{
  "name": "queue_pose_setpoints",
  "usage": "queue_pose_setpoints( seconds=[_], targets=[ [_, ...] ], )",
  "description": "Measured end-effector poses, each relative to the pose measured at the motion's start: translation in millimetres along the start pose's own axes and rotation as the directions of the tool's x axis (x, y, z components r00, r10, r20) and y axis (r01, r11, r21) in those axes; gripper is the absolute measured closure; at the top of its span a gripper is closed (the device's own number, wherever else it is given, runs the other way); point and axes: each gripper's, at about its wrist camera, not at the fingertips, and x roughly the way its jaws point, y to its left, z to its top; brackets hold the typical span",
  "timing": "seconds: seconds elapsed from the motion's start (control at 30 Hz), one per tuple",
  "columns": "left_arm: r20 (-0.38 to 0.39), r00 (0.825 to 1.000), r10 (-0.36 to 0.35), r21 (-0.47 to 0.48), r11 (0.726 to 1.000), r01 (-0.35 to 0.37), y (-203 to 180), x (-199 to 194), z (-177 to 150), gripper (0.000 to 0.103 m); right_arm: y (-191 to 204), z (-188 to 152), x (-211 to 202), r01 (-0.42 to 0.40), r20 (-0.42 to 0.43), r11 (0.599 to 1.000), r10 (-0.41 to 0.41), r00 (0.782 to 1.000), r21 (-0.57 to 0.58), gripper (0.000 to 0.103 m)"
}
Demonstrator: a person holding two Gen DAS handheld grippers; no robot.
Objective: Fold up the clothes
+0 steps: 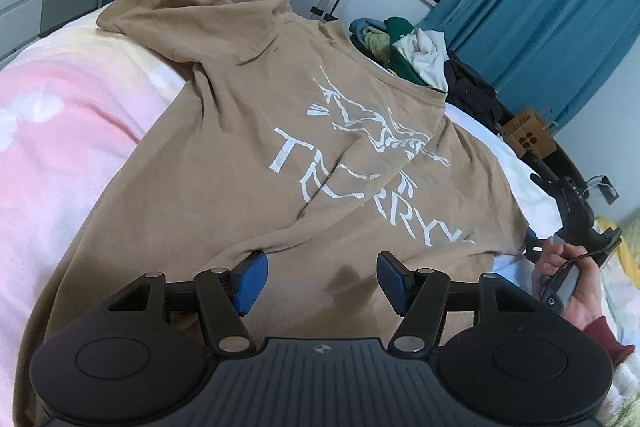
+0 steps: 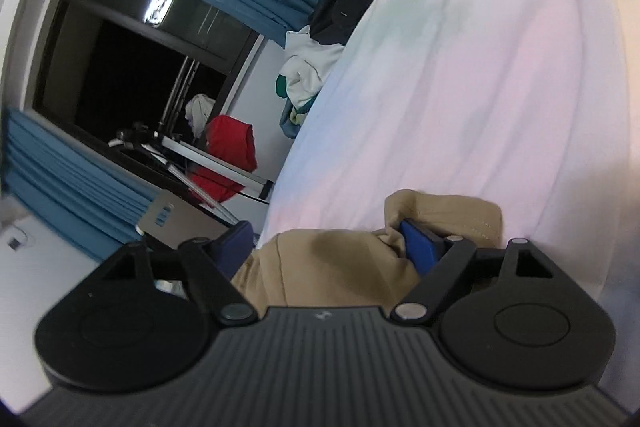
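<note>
Tan cotton is spread across most of the left wrist view: a short-sleeved tan T-shirt with a white printed logo point(image 1: 312, 131) is laid out, wrinkled, on a pale pink and white bed cover point(image 1: 60, 131). Its long axis is seen running from 6 o'clock, at the near edge, up to 11 o'clock, where a sleeve is bunched.

The left hand-held gripper with blue pads point(image 1: 318, 277) is held at 6 o'clock over the near edge of the shirt. Its fingers are spread wide and nothing is pinched between them; one blue pad point(image 1: 250, 277) appears to touch the cloth.

At 4 o'clock in the same view, a hand point(image 1: 568, 279) is seen on the right gripper's handle, at the shirt's corner.

In the right wrist view, the right gripper point(image 2: 328, 247) is shown spread too, with a bunched corner of the shirt lying between its fingers and partly draped over the pad at 3 o'clock. Whether the cloth is truly gripped cannot be told.

A pile of mixed clothes point(image 1: 404, 47) is heaped at 1 o'clock. Both grippers are judged equally near the same edge.
</note>
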Motion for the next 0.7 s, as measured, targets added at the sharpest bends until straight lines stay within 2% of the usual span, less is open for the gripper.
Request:
queue_pose_setpoints(
  seconds=[0.1, 0.2, 0.33, 0.47, 0.6, 0.7],
  targets=[
    [-0.005, 1.0, -0.002, -0.004, 1.0, 0.002, 0, 3, 2, 0.04, 10, 4, -10, 0.124, 0.107, 0.986, -0.113, 0.988, -0.109, 0.02],
    [-0.005, 1.0, -0.003, -0.001, 1.0, 0.003, -1, 4, 2, 0.04, 16, 7, -23, 0.265, 0.228, 0.949, -0.224, 0.947, -0.17, 0.02],
    [-0.007, 1.0, -0.009, -0.015, 1.0, 0.009, 0, 3, 3, 0.04, 11, 9, -41, 0.288, 0.211, 0.946, -0.254, 0.944, -0.147, 0.02],
    [-0.005, 1.0, -0.004, -0.025, 1.0, 0.004, -1, 1, 3, 0.04, 13, -5, -39, 0.295, 0.041, 0.953, -0.293, 0.955, -0.069, 0.02],
    [-0.005, 1.0, -0.004, -0.04, 0.999, 0.003, 1, -1, 4, 0.04, 14, -19, -37, 0.314, -0.134, 0.949, -0.31, 0.941, 0.007, 0.02],
    [-0.005, 1.0, -0.008, -0.054, 0.999, 0.007, 1, -1, 5, 0.04, 20, -32, -27, 0.278, -0.126, 0.96, -0.279, 0.952, -0.025, 0.02]
  ],
)
